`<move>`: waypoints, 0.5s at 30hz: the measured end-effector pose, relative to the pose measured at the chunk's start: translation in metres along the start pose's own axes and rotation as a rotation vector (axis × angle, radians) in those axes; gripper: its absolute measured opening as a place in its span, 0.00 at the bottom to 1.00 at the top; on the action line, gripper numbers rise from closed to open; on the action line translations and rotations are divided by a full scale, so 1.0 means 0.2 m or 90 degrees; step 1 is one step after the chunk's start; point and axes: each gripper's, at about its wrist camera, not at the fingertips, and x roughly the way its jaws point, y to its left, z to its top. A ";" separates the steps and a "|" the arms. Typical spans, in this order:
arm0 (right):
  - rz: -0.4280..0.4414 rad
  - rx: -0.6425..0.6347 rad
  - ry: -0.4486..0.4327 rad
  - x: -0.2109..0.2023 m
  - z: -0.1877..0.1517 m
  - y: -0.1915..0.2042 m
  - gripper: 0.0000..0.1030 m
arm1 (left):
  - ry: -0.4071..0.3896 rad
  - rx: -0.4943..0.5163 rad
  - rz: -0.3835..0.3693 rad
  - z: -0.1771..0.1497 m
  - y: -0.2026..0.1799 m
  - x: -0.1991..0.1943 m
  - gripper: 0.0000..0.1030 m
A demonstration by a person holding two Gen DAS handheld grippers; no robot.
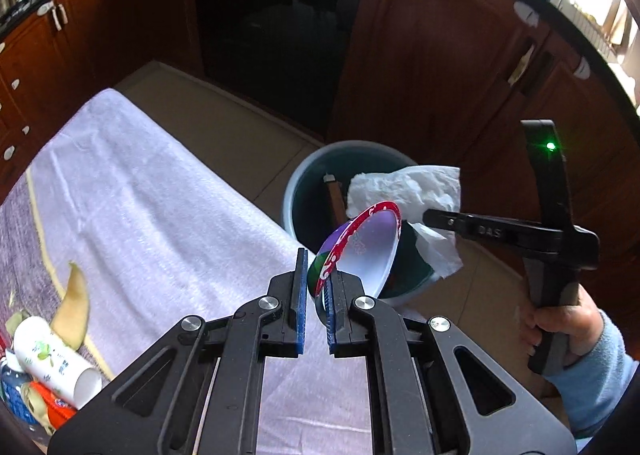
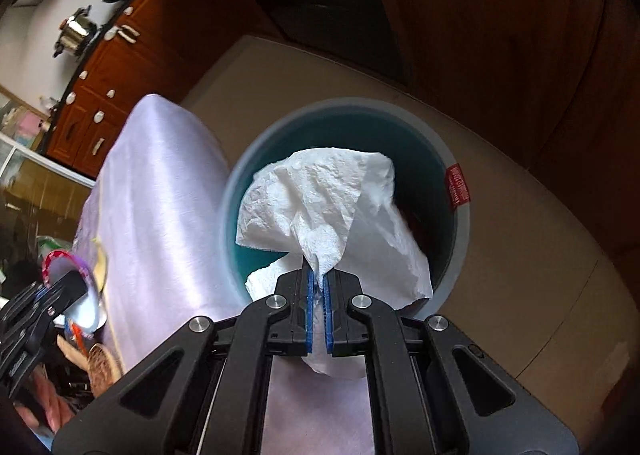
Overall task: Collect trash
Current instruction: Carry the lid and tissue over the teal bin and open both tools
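Observation:
My left gripper [image 1: 318, 275] is shut on the rim of a plastic cup [image 1: 368, 243], white inside with a red patterned rim. The cup tilts over the near edge of a grey bin [image 1: 298, 179] with a teal inside, standing on the floor. My right gripper [image 2: 319, 279] is shut on a crumpled white paper tissue [image 2: 320, 199], which hangs above the bin's [image 2: 460, 239] mouth. In the left wrist view the right gripper [image 1: 430, 217] comes in from the right with the tissue [image 1: 404, 187]. The right wrist view shows the left gripper [image 2: 72, 283] and cup [image 2: 82, 311] at far left.
A table under a lilac cloth [image 1: 140, 195] stands left of the bin. At its near left corner lie a banana peel [image 1: 74, 307], a white bottle [image 1: 56, 363] and other wrappers. Wooden cabinets and a dark oven [image 1: 276, 35] stand behind. A person's hand [image 1: 560, 319] holds the right gripper.

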 end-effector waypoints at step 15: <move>0.021 0.040 0.004 0.03 0.05 -0.11 0.73 | 0.035 0.026 -0.018 0.08 -0.10 0.20 0.08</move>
